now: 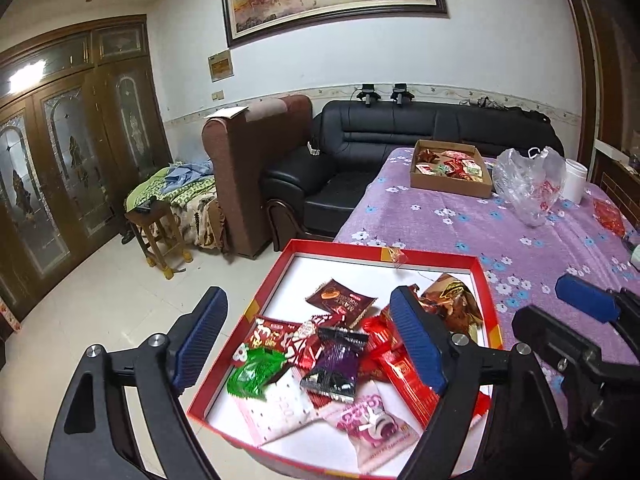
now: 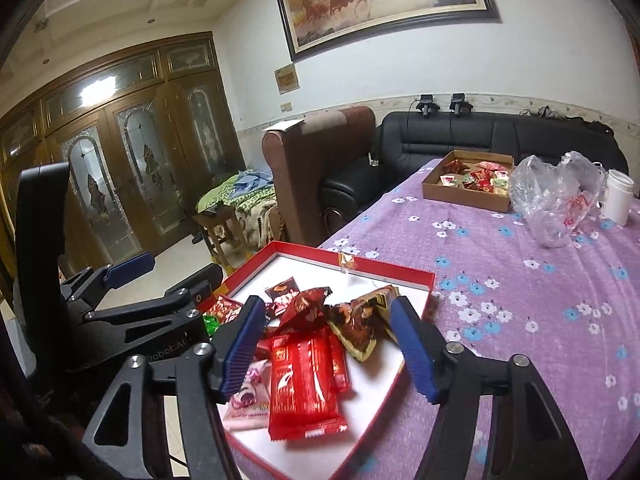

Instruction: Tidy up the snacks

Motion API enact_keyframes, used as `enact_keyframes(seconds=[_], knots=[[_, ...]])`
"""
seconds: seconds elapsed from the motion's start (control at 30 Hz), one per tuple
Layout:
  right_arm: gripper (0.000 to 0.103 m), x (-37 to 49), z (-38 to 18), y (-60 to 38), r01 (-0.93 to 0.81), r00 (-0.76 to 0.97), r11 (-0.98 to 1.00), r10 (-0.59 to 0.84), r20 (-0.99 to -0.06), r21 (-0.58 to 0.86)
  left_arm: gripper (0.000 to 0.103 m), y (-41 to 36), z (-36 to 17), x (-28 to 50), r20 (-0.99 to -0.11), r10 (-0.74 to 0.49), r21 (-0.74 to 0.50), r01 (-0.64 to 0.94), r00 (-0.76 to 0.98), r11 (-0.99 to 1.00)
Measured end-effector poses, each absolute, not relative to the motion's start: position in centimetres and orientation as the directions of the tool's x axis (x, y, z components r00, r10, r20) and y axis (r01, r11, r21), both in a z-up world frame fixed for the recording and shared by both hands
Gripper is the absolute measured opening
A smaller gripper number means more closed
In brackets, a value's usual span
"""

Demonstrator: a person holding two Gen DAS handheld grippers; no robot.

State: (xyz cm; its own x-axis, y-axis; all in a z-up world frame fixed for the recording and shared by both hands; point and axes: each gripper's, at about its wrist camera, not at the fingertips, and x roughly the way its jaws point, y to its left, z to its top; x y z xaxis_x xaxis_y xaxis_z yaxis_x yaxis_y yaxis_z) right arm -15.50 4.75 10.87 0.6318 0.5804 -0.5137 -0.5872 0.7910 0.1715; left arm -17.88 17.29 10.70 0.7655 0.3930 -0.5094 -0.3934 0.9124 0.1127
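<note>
A red box lid with a white inside point(image 1: 288, 258) point(image 2: 404, 274) lies at the near left corner of the table and holds several wrapped snacks: a purple packet point(image 1: 334, 364), a green packet point(image 1: 256, 372), a pink packet point(image 1: 372, 428), a long red packet point(image 2: 304, 388) and brown packets point(image 2: 356, 326). My left gripper point(image 1: 308, 344) hangs open and empty above the lid. My right gripper point(image 2: 330, 346) hangs open and empty above the red and brown packets. The right gripper also shows at the right edge of the left wrist view point(image 1: 576, 320).
A brown cardboard box with more snacks point(image 1: 450, 188) point(image 2: 464, 198), a crumpled clear plastic bag point(image 1: 528, 184) point(image 2: 560, 196) and a white cup point(image 2: 618, 198) stand at the table's far end. The purple flowered tablecloth point(image 2: 520, 300) covers the table. A black sofa point(image 1: 400, 132) stands behind.
</note>
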Motion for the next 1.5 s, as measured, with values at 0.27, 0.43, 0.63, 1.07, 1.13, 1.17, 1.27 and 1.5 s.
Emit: enact_keyframes(seconds=[0.27,0.43,0.63,1.07,1.13,1.17,1.27,1.5], knots=[[0.080,-17.9,11.0,3.5,-0.586,0.646,0.787,0.597,-0.476,0.191,0.086,17.4,11.6,-20.4,-0.448,0.481,0.119,-0.483,0.754,0.868],[0.094,-19.2,11.9,1.7,-0.588,0.664,0.760,0.649,-0.371,0.277,0.094,16.6,12.4,-22.8,-0.329,0.568,0.186,-0.537,0.755,0.823],[0.098,-20.4,12.8,1.3,-0.580,0.697,0.768,0.640,-0.323,0.271,0.103,16.5,13.3,-25.3,-0.300,0.486,0.110,-0.477,0.821,0.872],[0.100,-20.2,12.4,0.8,-0.557,0.728,0.792,0.610,-0.313,0.249,0.103,17.1,13.0,-24.9,-0.416,0.417,0.052,-0.437,0.808,0.898],[0.100,-20.0,12.2,0.8,-0.556,0.727,0.794,0.608,-0.320,0.247,0.103,17.4,12.6,-24.6,-0.420,0.453,0.070,-0.469,0.787,0.880],[0.100,-19.9,12.1,0.8,-0.555,0.726,0.794,0.608,-0.321,0.247,0.103,17.5,12.4,-24.4,-0.422,0.469,0.083,-0.482,0.776,0.872],[0.100,-19.5,11.8,0.8,-0.558,0.720,0.791,0.612,-0.328,0.251,0.103,17.9,11.8,-23.5,-0.456,0.467,0.099,-0.478,0.758,0.873],[0.100,-18.7,11.2,1.1,-0.567,0.701,0.782,0.623,-0.346,0.260,0.103,17.9,10.9,-22.3,-0.500,0.453,0.107,-0.466,0.738,0.878]])
